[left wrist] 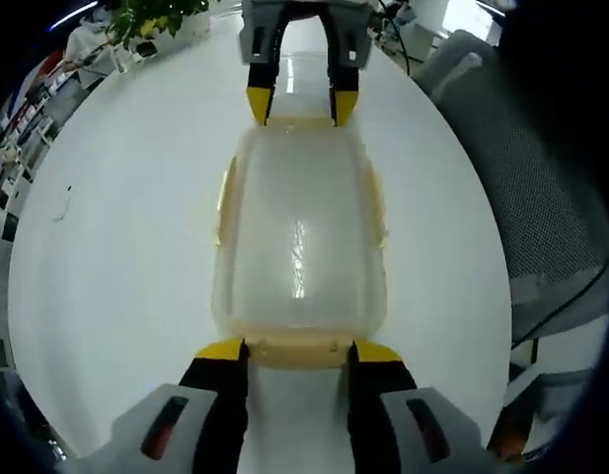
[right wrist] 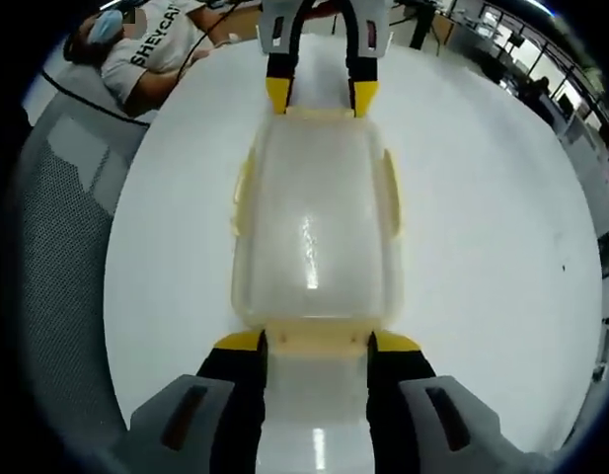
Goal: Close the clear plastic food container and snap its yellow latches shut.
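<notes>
1. The left hand-held gripper (left wrist: 299, 348) has its two yellow-tipped jaws spread, one at each side of the near end of the clear plastic food container (left wrist: 299, 232), with the tips touching or almost touching the near end latch (left wrist: 297, 348).
2. The right hand-held gripper (right wrist: 315, 341) is spread in the same way at the opposite end, and in its own view its tips stand at both sides of the yellow end latch (right wrist: 316, 336) there.
3. Each hand-held gripper points straight at the other; in the left gripper view the right one (left wrist: 302, 104) is at the far end of the container, and in the right gripper view the left one (right wrist: 322, 96) is at the far end.
4. The container lies between both hand-held grippers, lid on top, with pale yellow side latches (right wrist: 390, 188) along its long sides.
5. A person's shirt (right wrist: 151, 49) beyond the left hand-held gripper carries letters that read about "SHEVCA"; the rest is cut off.
6. The worktop (left wrist: 126, 247) is white and round, with a grey mesh chair (left wrist: 541, 188) beside it and a green plant (left wrist: 151, 18) at its far edge.
</notes>
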`<state>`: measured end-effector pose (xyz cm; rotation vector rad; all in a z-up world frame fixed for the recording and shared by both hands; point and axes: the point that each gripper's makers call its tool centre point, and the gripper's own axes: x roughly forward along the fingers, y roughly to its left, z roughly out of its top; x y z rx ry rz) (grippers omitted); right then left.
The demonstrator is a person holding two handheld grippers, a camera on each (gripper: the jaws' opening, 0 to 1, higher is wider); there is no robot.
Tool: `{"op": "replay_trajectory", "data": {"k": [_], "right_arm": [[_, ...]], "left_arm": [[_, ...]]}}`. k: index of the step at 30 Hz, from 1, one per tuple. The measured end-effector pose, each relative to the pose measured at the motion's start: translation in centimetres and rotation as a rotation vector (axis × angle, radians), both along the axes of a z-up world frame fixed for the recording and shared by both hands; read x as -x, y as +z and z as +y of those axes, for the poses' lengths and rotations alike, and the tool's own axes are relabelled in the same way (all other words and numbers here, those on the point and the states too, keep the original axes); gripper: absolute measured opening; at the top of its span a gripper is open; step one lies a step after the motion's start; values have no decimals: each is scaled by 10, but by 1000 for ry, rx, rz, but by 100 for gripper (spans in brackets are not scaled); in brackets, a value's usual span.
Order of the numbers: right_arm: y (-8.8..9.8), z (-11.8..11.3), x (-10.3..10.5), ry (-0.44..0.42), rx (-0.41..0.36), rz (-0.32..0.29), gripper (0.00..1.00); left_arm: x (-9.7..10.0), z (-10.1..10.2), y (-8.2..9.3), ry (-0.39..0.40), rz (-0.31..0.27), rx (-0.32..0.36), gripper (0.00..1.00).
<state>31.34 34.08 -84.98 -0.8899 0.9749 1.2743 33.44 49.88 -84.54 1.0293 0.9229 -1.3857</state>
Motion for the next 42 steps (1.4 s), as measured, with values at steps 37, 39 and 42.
{"op": "replay_trajectory", "data": {"k": [37,39,42], "right_arm": [[83,-25,2,60,-28,-32,37],[86,-28,0,65,-12,-37,37],[88,-34,-3,73,11,-52,37]], "left_arm": [[9,-23,84,59,-29,70,34],[8,-27,88,64,-31,77,34],[6,-34,89,65,-35,78,34]]}}
